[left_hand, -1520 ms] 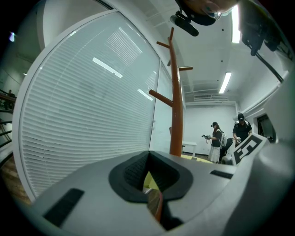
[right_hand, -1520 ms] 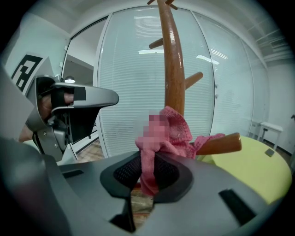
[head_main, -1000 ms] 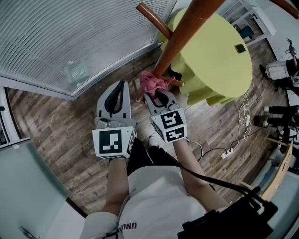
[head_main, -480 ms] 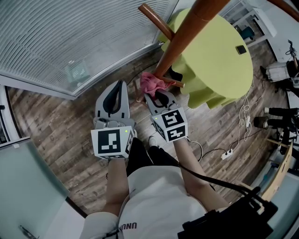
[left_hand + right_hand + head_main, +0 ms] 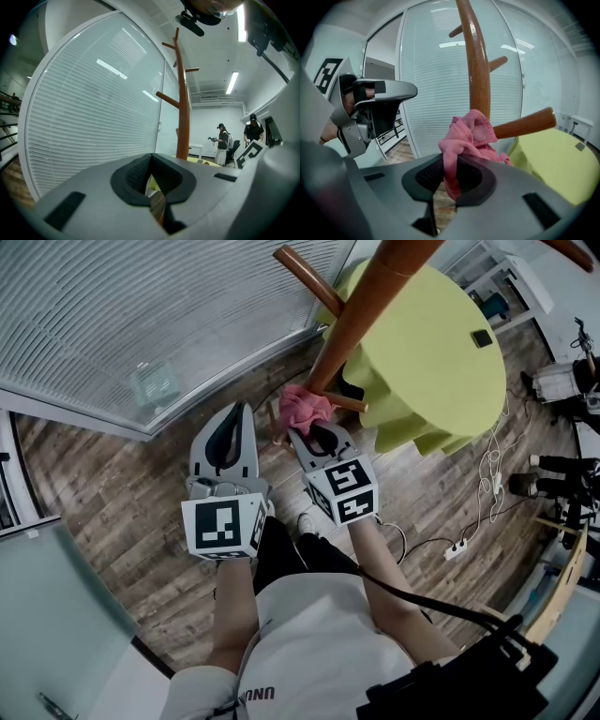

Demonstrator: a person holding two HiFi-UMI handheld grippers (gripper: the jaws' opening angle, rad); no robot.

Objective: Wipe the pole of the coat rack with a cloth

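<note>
The coat rack's brown wooden pole (image 5: 361,310) rises from the floor past the head view's top; it also stands in the right gripper view as a curved pole (image 5: 477,70) and farther off in the left gripper view (image 5: 182,112). A pink cloth (image 5: 302,407) is pinched in my right gripper (image 5: 302,434), which is shut on it, and the cloth (image 5: 468,140) bunches against the lower pole beside a side peg (image 5: 525,124). My left gripper (image 5: 246,409) hovers to the left of the pole, shut with nothing in it.
A round table with a yellow-green cover (image 5: 441,352) stands just behind the pole. Glass walls with blinds (image 5: 141,315) close off the left. Cables and a power strip (image 5: 457,547) lie on the wooden floor at right. Two people (image 5: 224,140) stand far off.
The right gripper with the cloth has edged slightly up along the pole's base; the left gripper has barely shifted.
</note>
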